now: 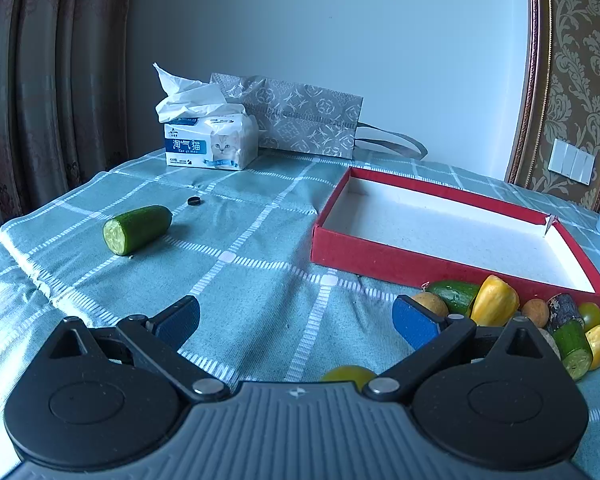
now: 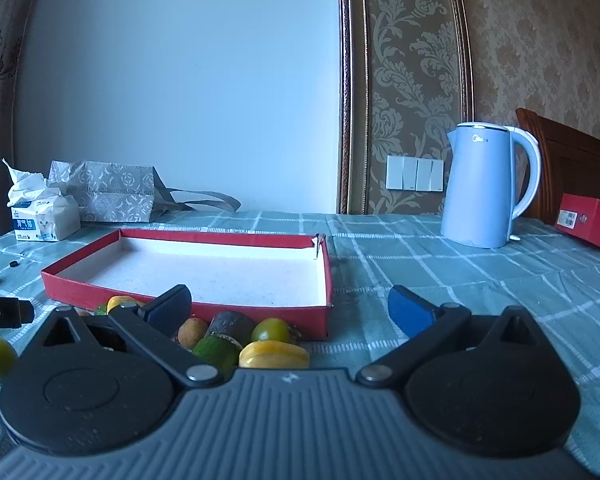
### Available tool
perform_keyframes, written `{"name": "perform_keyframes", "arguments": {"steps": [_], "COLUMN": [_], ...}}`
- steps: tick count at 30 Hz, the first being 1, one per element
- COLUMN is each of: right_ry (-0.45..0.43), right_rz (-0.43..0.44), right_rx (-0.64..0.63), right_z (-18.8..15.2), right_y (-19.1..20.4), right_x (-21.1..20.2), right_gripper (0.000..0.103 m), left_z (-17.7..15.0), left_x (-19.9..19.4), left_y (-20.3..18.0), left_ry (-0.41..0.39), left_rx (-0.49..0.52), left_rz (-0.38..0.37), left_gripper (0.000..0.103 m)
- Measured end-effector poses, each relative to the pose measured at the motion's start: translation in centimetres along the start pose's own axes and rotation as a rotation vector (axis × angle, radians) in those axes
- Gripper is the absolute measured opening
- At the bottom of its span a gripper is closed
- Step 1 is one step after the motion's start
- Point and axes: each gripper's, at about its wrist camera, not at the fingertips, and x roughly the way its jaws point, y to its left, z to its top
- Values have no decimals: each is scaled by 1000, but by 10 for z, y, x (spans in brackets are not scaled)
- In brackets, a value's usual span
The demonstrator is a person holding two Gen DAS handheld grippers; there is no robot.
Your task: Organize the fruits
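The box (image 2: 188,308) lies on the tablecloth (image 2: 480,280); the fruit pile (image 2: 236,340) sits just before it, the kettle (image 2: 480,188) right of it, the tissue pack (image 2: 44,220) and bag (image 2: 108,192) behind-left, the cucumber piece (image 1: 138,229) well left

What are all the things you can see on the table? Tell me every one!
cucumber piece: one, green, alone on the cloth, left
fruit pile: several, yellow, green, brown, in front of the box
red box: one, empty, white inside, centre
tissue pack: one, white and blue, back left
patterned bag: one, grey, beside the tissues
kettle: one, light blue, back right
small red box: one, far right
left gripper: open
right gripper: open
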Motion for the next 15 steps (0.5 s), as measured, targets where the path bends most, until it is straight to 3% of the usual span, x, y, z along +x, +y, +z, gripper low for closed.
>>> {"name": "perform_keyframes", "arguments": {"steps": [15], "right_ry": [-1], "right_rz": [10], "right_rx": [10], "right_z": [0], "right_y": [-2], "right_x": [0], "right_gripper": [103], "left_z": [-1], "left_x": [1], "left_y": [1], "left_ry": [1], "left_rx": [-2], "left_rz": [2], "left_gripper": [103]}}
